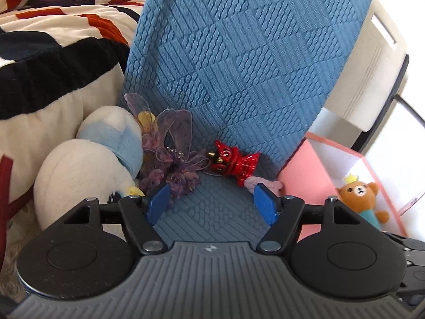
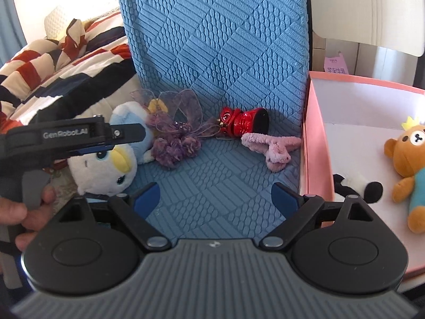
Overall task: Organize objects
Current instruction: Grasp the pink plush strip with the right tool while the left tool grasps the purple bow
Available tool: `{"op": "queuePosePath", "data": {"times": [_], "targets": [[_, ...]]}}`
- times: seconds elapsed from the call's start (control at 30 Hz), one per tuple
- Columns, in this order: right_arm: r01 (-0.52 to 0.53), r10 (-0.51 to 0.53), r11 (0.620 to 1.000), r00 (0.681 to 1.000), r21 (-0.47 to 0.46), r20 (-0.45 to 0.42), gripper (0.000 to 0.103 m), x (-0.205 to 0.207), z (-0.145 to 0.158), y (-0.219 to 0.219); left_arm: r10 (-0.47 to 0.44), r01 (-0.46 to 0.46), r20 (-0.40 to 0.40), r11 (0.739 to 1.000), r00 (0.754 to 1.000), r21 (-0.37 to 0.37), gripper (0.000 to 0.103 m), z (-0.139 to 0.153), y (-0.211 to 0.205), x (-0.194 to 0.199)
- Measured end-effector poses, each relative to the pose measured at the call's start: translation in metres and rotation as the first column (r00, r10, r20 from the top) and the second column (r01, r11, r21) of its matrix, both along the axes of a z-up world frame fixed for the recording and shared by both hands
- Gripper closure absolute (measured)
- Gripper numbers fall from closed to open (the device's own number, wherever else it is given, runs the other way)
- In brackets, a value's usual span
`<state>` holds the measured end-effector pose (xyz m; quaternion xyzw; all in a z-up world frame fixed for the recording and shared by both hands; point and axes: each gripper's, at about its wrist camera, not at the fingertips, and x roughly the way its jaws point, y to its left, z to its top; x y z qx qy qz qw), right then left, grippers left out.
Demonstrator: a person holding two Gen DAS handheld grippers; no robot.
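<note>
Hiding part of the white-and-blue plush (image 2: 106, 164), the left gripper (image 2: 79, 139) crosses at 9 o'clock in the right wrist view, side-on; in its own view its jaws stand apart and empty. The right gripper (image 2: 215, 199) is wide apart too, nothing between. The pink box (image 2: 316, 143) at 3 o'clock, cut off by the frame edge, holds one crowned bear (image 2: 409, 164) and one black-and-white plush (image 2: 358, 186), half hidden. On the blue chair seat (image 2: 212, 180): one purple flower ornament (image 2: 175, 138), one red figurine (image 2: 239, 122), one pink fuzzy item (image 2: 273, 146), hard to identify.
</note>
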<state>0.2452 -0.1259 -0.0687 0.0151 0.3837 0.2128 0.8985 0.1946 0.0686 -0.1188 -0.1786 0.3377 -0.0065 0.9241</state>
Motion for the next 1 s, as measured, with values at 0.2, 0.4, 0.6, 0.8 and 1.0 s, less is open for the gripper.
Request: {"op": "queuePosePath", "data": {"times": [0.2, 0.4, 0.6, 0.8, 1.0], "targets": [[-0.030, 0.031, 0.999, 0.999, -0.044, 0.010, 0.025, 0.021, -0.009, 0.006, -0.008, 0.012, -0.054, 0.998, 0.998, 0.067, 0.028, -0.017, -0.009, 0.037], [-0.019, 0.019, 0.994, 1.000, -0.111, -0.002, 0.048, 0.043, -0.027, 0.022, -0.106, 0.119, -0.093, 0.981, 0.990, 0.152, 0.029, -0.033, -0.028, 0.065], [0.024, -0.017, 0.980, 0.999, -0.198, 0.037, 0.060, 0.066, -0.039, 0.031, -0.106, 0.136, -0.160, 0.972, 0.981, 0.193, 0.036, -0.050, -0.033, 0.092], [0.063, -0.050, 0.949, 0.997, -0.309, 0.053, 0.071, 0.091, -0.061, 0.038, -0.071, 0.126, -0.224, 0.963, 0.972, 0.240, 0.040, -0.070, -0.031, 0.115], [0.084, -0.058, 0.899, 0.996, -0.430, 0.072, 0.074, 0.105, -0.082, 0.047, -0.038, 0.117, -0.265, 0.950, 0.963, 0.290, 0.047, -0.085, -0.028, 0.133]]}}
